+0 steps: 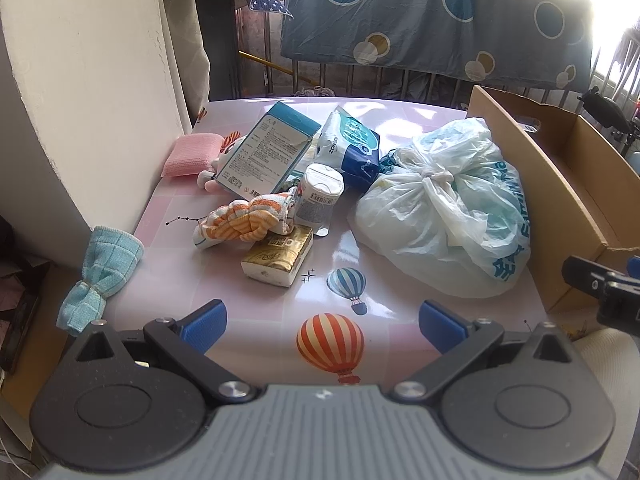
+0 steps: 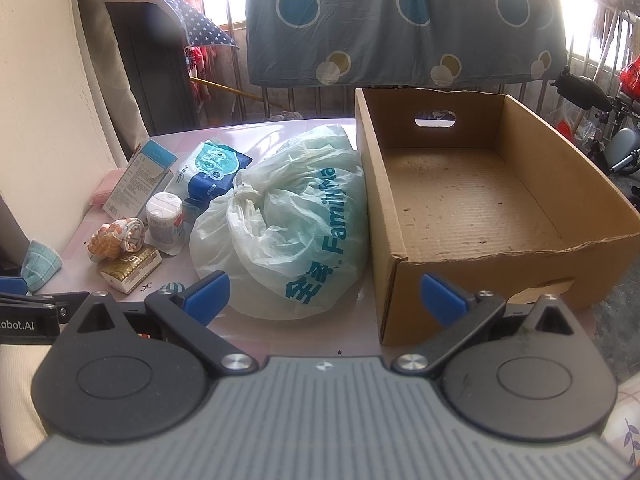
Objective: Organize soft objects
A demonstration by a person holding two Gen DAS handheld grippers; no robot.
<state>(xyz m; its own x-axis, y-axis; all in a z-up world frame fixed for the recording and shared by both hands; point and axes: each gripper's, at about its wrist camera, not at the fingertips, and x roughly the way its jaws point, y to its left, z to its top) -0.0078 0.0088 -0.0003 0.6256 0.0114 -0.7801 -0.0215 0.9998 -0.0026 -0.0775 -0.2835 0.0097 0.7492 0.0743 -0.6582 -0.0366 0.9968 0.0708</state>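
Note:
A knotted white plastic bag (image 1: 444, 204) (image 2: 288, 224) lies on the pink table (image 1: 256, 320), against an empty cardboard box (image 2: 480, 200) (image 1: 560, 184). Left of the bag are an orange-striped cloth (image 1: 244, 220) (image 2: 116, 236), a gold tissue pack (image 1: 280, 256) (image 2: 132, 268), a white canister (image 1: 320, 196), a blue box (image 1: 268, 148), a blue-white soft pack (image 1: 352, 144) (image 2: 212, 168), a pink sponge (image 1: 192, 156) and a teal cloth (image 1: 100, 276) (image 2: 40, 260) at the table's left edge. My left gripper (image 1: 323, 326) hovers open over the near table edge. My right gripper (image 2: 324, 298) is open in front of the bag and box corner.
A white wall panel (image 1: 92, 120) bounds the table's left side. A blue dotted sheet (image 2: 400, 20) hangs over a railing behind the table. A small plush toy (image 1: 224, 156) lies partly hidden behind the blue box. Balloon prints mark the bare near part of the table.

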